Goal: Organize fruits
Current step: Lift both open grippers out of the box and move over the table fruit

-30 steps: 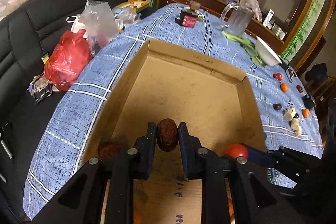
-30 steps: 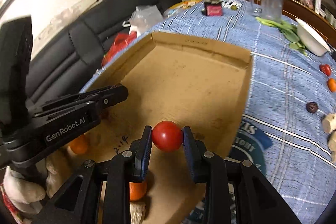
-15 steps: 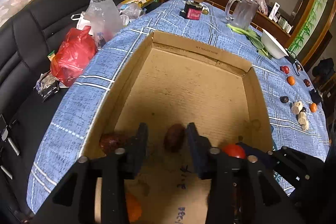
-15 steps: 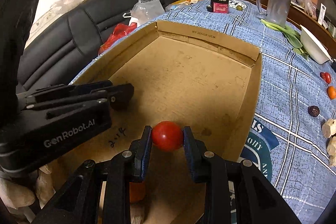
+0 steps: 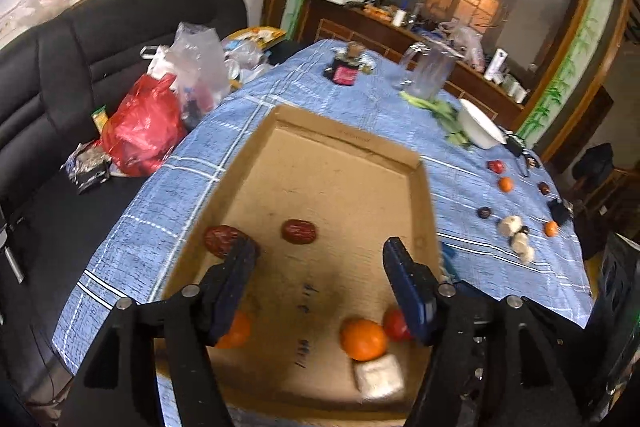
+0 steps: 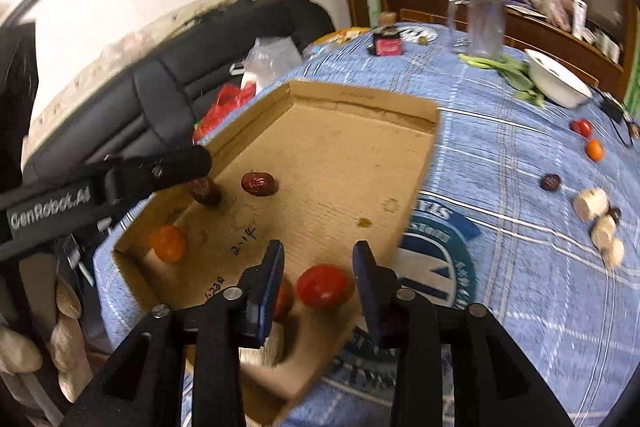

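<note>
Right wrist view: right gripper spread wide above a red tomato resting in the cardboard box; left gripper also wide open, empty, over two dates

A cardboard box lies on the bench, with a sofa to its left carrying bags. In the box, two dates sit side by side mid-floor, the left one against the left wall; nearer the camera lie an orange, a tomato beside it and what may be a mushroom in front. Right of the box, loose fruit is scattered on the bench, with a bowl and jug behind.
</note>
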Available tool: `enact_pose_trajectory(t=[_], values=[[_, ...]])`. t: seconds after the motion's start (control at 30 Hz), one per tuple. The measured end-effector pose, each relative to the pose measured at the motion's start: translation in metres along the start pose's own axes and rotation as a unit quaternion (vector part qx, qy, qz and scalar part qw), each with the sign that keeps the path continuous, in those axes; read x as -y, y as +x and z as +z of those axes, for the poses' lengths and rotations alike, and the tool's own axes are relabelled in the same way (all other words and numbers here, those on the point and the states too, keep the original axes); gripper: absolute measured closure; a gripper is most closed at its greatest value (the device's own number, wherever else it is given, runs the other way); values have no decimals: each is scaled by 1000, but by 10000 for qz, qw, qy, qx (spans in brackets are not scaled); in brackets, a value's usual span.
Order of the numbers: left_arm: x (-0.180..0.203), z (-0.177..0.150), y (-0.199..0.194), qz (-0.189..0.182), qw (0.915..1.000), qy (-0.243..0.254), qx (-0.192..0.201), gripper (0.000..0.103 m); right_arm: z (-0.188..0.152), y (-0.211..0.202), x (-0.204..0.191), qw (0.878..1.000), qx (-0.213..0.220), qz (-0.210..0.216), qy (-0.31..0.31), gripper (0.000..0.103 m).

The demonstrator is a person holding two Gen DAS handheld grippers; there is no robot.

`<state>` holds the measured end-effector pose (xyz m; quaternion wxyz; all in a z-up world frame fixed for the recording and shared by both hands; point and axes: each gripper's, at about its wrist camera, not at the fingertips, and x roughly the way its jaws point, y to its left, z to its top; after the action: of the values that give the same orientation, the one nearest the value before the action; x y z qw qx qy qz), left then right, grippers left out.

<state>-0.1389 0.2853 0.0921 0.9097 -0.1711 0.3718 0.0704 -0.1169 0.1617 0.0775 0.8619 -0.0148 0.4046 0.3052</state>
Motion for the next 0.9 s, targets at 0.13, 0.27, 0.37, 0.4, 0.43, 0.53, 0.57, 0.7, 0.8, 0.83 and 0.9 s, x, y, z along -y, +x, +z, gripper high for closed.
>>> enact_pose_trajectory(t=[0.13, 0.27, 0.37, 0.4, 0.43, 0.53, 0.57, 0.7, 0.8, 0.83, 0.9], values=[[14, -2, -12, -94, 9999, 71, 123, 36, -6, -16, 9, 9998, 145, -23, 158, 60], [19, -7, -22, -115, 9997, 109, 161, 35, -14, -33, 22, 9987, 285, -3, 420, 59], [26, -11, -29, -138, 9995, 196, 187, 35, -22, -44, 34, 9967, 351, 75, 723, 57], [29, -12, -31, -145, 9994, 242, 192, 35, -26, -49, 38, 9960, 381, 80, 809, 56], [33, -14, -32, -154, 9992, 301, 200, 35, -29, -54, 42, 9952, 420, 66, 884, 56], [51, -21, -37, -204, 9979, 570, 227, 34, -40, -69, 53, 9926, 556, -41, 1076, 56], [58, -23, -37, -231, 9972, 666, 229, 34, -44, -75, 60, 9913, 604, -102, 1166, 55], [82, -33, -36, -341, 9944, 981, 184, 34, -55, -93, 83, 9861, 713, -247, 1482, 53], [99, -42, -34, -314, 9918, 1225, 154, 34, -65, -105, 104, 9802, 789, -320, 1788, 52], [104, -44, -34, -286, 9909, 1309, 155, 34, -67, -108, 110, 9787, 812, -324, 1860, 52], [115, -49, -33, -187, 9883, 1502, 185, 34, -74, -115, 122, 9747, 864, -370, 2028, 52]])
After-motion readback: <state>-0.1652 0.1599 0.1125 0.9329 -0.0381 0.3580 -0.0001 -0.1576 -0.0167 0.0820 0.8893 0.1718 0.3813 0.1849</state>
